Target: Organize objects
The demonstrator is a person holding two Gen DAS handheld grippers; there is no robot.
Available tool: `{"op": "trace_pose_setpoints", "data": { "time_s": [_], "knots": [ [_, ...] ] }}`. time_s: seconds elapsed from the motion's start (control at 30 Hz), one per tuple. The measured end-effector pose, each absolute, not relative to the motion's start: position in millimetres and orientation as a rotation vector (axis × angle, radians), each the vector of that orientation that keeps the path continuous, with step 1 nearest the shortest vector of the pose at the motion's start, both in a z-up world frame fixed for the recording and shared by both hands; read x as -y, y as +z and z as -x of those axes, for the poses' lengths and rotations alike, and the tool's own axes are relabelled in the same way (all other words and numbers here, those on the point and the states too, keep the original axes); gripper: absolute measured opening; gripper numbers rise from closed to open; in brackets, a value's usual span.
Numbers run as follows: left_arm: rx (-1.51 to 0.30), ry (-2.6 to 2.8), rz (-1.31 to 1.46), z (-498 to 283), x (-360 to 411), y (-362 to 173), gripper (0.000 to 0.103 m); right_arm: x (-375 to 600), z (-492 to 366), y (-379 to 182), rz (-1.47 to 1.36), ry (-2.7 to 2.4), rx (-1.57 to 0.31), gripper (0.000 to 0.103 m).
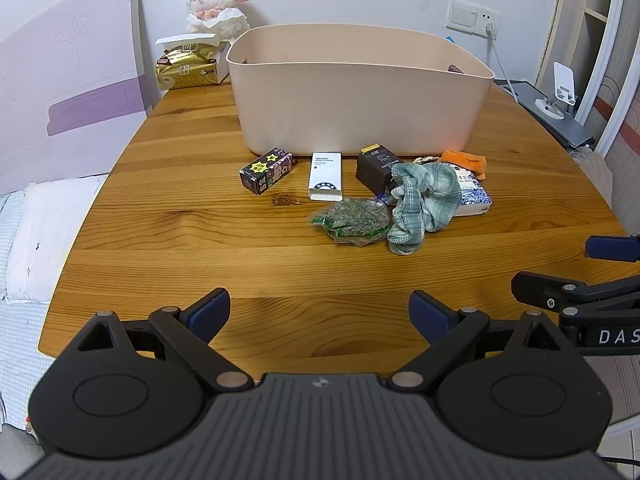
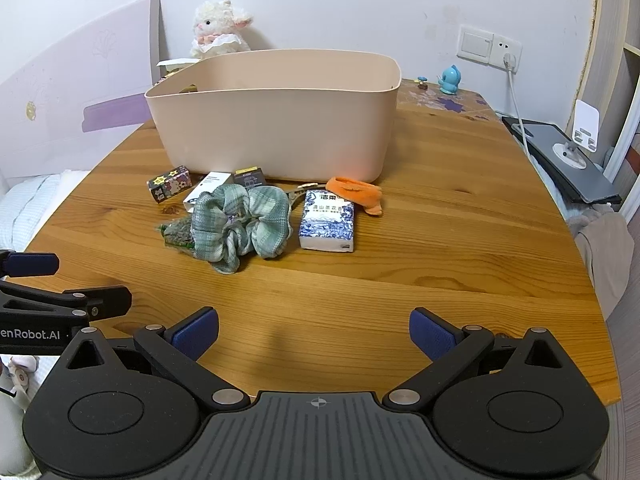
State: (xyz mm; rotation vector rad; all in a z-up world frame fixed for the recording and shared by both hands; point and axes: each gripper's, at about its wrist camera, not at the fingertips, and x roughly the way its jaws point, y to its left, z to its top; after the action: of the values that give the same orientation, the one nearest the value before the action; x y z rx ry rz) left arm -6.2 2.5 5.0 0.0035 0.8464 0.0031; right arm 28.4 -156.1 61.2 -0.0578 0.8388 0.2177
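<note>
Left gripper (image 1: pixel 320 312): fingers spread wide, blue pads (image 1: pixel 210 312) empty, poised above the near edge of the wooden tabletop (image 1: pixel 180 240). Right gripper (image 2: pixel 314 332): likewise spread wide and empty over the near edge, the two tools side by side. Past both, toward the middle of the tabletop, lies a loose cluster of items. A green plaid scrunchie (image 2: pixel 240 224) sits nearest, overlapping a clear packet of dried green matter (image 1: pixel 352 222) on its left. Just right of the scrunchie lies a blue-and-white tissue pack (image 2: pixel 327 222), and an orange cloth item (image 2: pixel 356 192) rests at that pack's far corner. Behind the scrunchie, in a row along the bin's front wall, are a small patterned box with star stickers (image 1: pixel 266 170), a flat white box (image 1: pixel 325 176), and a black box (image 1: pixel 378 168). The beige plastic bin (image 1: pixel 360 108) stands upright in the far half of the tabletop; its contents cannot be determined. A gold tissue package (image 1: pixel 186 66) and a white plush lamb (image 1: pixel 218 4) occupy the far left corner.
</note>
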Motion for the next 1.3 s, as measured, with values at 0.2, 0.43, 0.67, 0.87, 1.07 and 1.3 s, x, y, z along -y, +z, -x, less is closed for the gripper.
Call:
{"op": "trace_pose_setpoints", "data": {
  "time_s": [0.2, 0.43, 0.67, 0.87, 1.07, 1.3],
  "knots": [
    [-0.847, 0.004, -0.003, 5.7, -2.4, 4.9, 0.096, 155.9, -28.3, 61.4, 0.057, 0.218, -0.839, 0.103],
    [-0.847, 0.006, -0.001, 5.9, -2.7, 5.1, 0.096, 156.0, -29.2, 61.5, 0.051, 0.222, -0.834, 0.103],
    [-0.849, 0.006, 0.008, 3.9, -6.9, 5.1, 0.096, 155.8, -32.5, 61.9, 0.045, 0.227, -0.839, 0.103],
    [-0.855, 0.004, 0.012, -1.5, -11.5, 2.2, 0.096, 154.9, -34.7, 61.2, 0.045, 0.23, -0.843, 0.103],
    [-0.857, 0.001, 0.013, -3.1, -12.2, 0.4, 0.096, 152.4, -36.2, 61.8, 0.049, 0.233, -0.844, 0.103],
    [-0.857, -0.007, 0.014, -5.1, -15.4, -2.1, 0.096, 151.4, -39.4, 62.6, 0.041, 0.226, -0.837, 0.103]
  ]
}}
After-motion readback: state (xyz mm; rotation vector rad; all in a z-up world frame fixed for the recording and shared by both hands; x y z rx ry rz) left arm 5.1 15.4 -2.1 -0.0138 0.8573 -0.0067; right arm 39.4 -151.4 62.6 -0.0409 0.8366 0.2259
